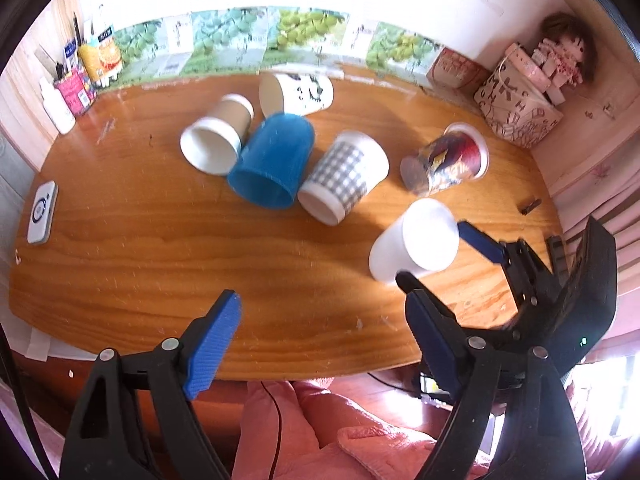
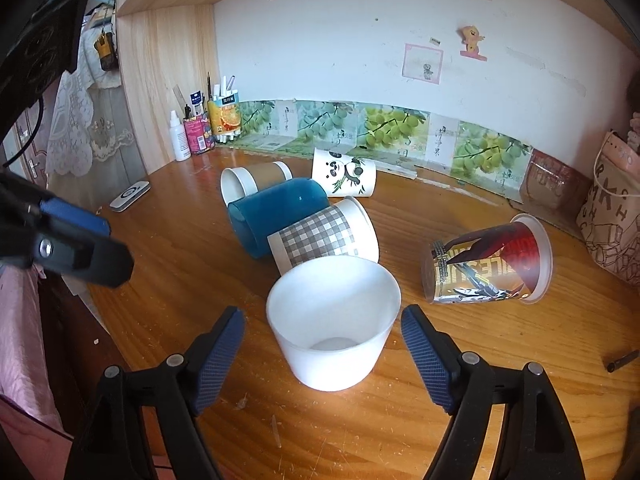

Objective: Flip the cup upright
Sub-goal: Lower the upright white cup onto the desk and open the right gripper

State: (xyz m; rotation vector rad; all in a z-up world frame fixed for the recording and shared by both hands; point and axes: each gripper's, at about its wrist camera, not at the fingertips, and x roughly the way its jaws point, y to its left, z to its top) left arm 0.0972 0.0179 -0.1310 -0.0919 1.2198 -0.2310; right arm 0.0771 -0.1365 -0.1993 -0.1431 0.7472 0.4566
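Note:
A plain white cup (image 2: 334, 322) stands upright on the wooden table (image 2: 200, 264), mouth up, between the fingers of my right gripper (image 2: 322, 332), which is open with a gap on each side. In the left wrist view the white cup (image 1: 412, 246) sits at the right with the right gripper (image 1: 434, 254) around it. My left gripper (image 1: 320, 320) is open and empty above the table's front edge. Several cups lie on their sides: blue (image 2: 276, 216), checked (image 2: 324, 236), brown-sleeved (image 2: 252, 180), panda (image 2: 344, 178) and a red printed one (image 2: 488, 266).
Bottles and a pen holder (image 2: 208, 124) stand at the back left. A white remote (image 2: 130, 196) lies at the left edge. Patterned boxes and a bag (image 1: 516, 100) stand at the back right. A small dark object (image 2: 622, 360) lies on the right.

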